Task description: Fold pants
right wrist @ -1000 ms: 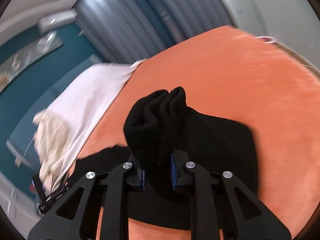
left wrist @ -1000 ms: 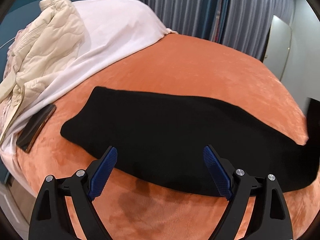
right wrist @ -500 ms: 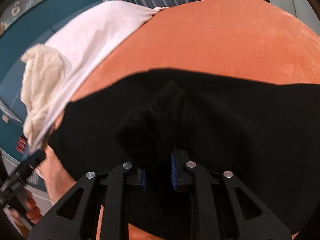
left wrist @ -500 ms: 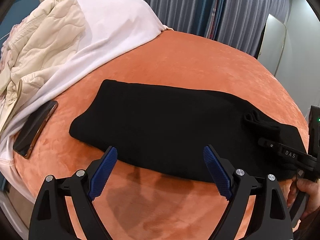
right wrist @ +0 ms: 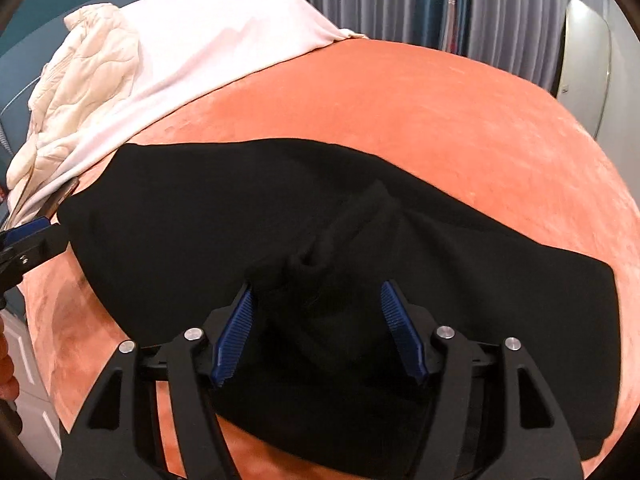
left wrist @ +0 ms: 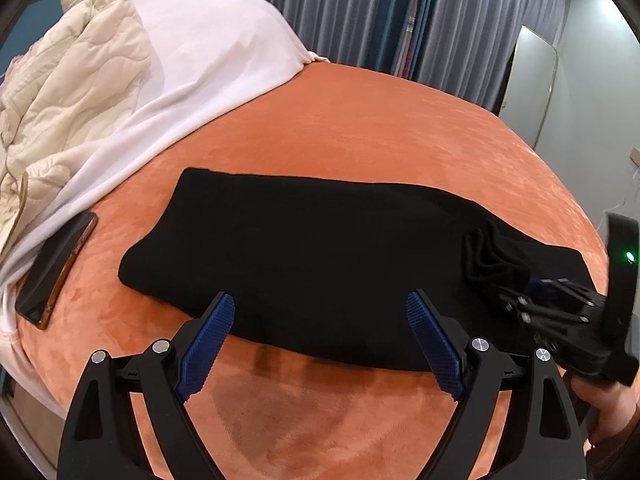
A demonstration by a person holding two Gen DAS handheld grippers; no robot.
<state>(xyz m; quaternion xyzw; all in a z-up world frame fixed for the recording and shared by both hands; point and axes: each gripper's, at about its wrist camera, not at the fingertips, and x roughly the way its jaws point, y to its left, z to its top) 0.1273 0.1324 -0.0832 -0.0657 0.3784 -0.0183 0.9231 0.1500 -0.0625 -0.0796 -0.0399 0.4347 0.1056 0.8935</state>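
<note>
The black pants (left wrist: 320,248) lie folded across the orange bed (left wrist: 400,120). My left gripper (left wrist: 320,300) hovers open at their near edge, nothing between its blue pads. At the pants' right end my right gripper (left wrist: 532,292) rests low on the cloth. In the right wrist view its jaws (right wrist: 316,290) are opening around a bunched fold of the pants (right wrist: 304,272). The bunch still leans on the left pad (right wrist: 236,320), and the right pad stands clear of it. The left gripper's fingertip (right wrist: 24,236) shows at the left edge there.
A dark phone (left wrist: 56,268) lies at the bed's left edge beside a white sheet (left wrist: 208,52) and a cream quilted jacket (left wrist: 68,92). Grey curtains (left wrist: 380,12) and a tall mirror (left wrist: 532,88) stand behind. A person's hand (left wrist: 600,400) holds the right gripper.
The right gripper carried the pants' end down and across onto the rest of the pants, rolled level, and its jaws parted from a tight grip. The left gripper drifted slightly forward.
</note>
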